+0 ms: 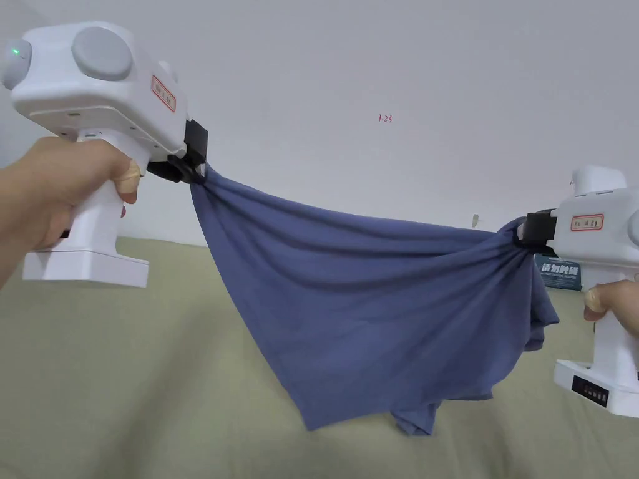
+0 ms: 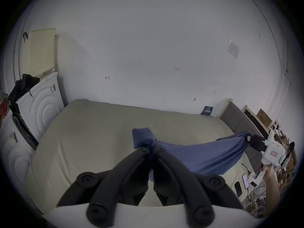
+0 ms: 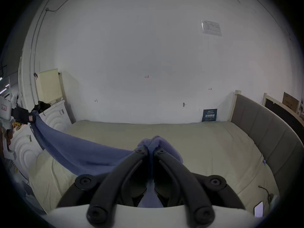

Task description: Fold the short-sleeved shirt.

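Blue short-sleeved cotton shirt [image 1: 368,299] stretched in the air above the beige mattress [image 1: 125,374]; left gripper [image 1: 195,169] and right gripper [image 1: 523,236] each clamped on a bunched edge, lowest corner apparently clear of the bed

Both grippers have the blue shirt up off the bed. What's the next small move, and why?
Probably lower both grippers together so the shirt spreads flat on the bed. The left gripper and right gripper each clamp a bunched edge, the left one higher, and the cloth sags between them with its lowest corner hanging close to the bed. Folding likely needs it laid flat first.
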A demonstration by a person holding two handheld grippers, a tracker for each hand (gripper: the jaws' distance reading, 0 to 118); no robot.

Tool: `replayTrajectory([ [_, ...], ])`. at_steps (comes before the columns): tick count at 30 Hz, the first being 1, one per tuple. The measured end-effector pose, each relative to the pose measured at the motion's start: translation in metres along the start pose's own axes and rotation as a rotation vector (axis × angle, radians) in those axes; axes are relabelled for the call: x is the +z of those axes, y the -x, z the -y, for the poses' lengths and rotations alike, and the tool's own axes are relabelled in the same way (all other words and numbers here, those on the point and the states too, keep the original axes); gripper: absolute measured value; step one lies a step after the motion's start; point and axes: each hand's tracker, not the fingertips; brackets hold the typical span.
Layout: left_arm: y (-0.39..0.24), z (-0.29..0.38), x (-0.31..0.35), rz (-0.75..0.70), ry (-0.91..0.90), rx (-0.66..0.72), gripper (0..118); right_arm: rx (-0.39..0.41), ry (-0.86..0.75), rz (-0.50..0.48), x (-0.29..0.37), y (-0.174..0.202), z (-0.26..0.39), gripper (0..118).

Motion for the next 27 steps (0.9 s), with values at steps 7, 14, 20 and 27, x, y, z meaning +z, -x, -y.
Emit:
replayTrajectory([
  [7,0.012,0.038,-0.029,-0.009,0.085,0.025,4,0.001,0.079,0.005,-0.013,-0.006,0.035,6],
  [14,0.03,0.082,-0.061,-0.026,0.201,0.079,4,-0.07,0.219,0.008,-0.026,-0.023,0.077,6],
  [20,0.037,0.149,-0.077,-0.01,0.347,0.114,4,-0.051,0.328,0.002,-0.021,-0.034,0.139,6],
  [27,0.048,0.244,-0.069,0.036,0.465,0.212,4,-0.079,0.462,0.008,0.01,-0.049,0.206,6],
])
